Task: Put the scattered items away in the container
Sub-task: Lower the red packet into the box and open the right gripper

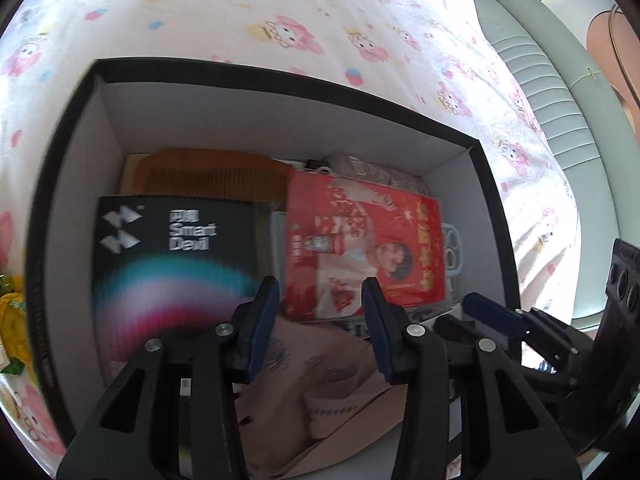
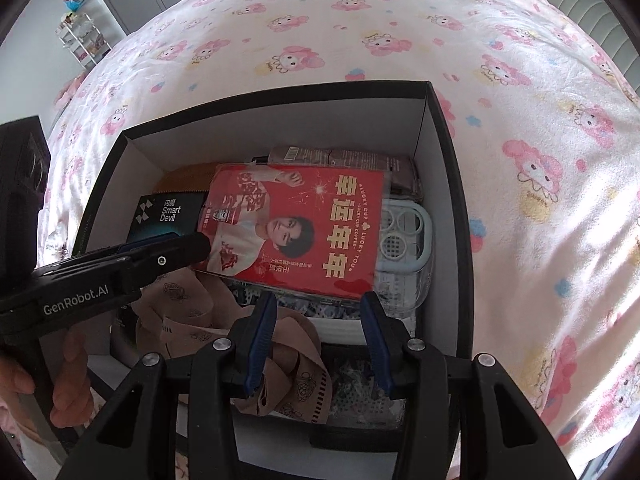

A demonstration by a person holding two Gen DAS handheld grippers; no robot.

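A black box with white inner walls (image 1: 280, 120) (image 2: 280, 120) sits on the bed. Inside lie a red printed packet (image 1: 360, 240) (image 2: 304, 224), a dark "Smart Devil" box (image 1: 168, 248) (image 2: 168, 212), a brown comb (image 1: 208, 176), a pale blue phone case (image 2: 408, 232), a grey-brown pouch (image 2: 344, 160) and crumpled tan paper (image 1: 320, 376) (image 2: 224, 320). My left gripper (image 1: 320, 300) hovers open and empty over the box; it also shows in the right wrist view (image 2: 160, 248). My right gripper (image 2: 318, 316) is open and empty over the box's near side.
The bed is covered by a white sheet with pink cartoon figures (image 2: 520, 160). A grey-green padded headboard (image 1: 560, 100) runs along the right. Yellow wrappers (image 1: 12, 320) lie left of the box. A white shelf rack (image 2: 80, 40) stands beyond the bed.
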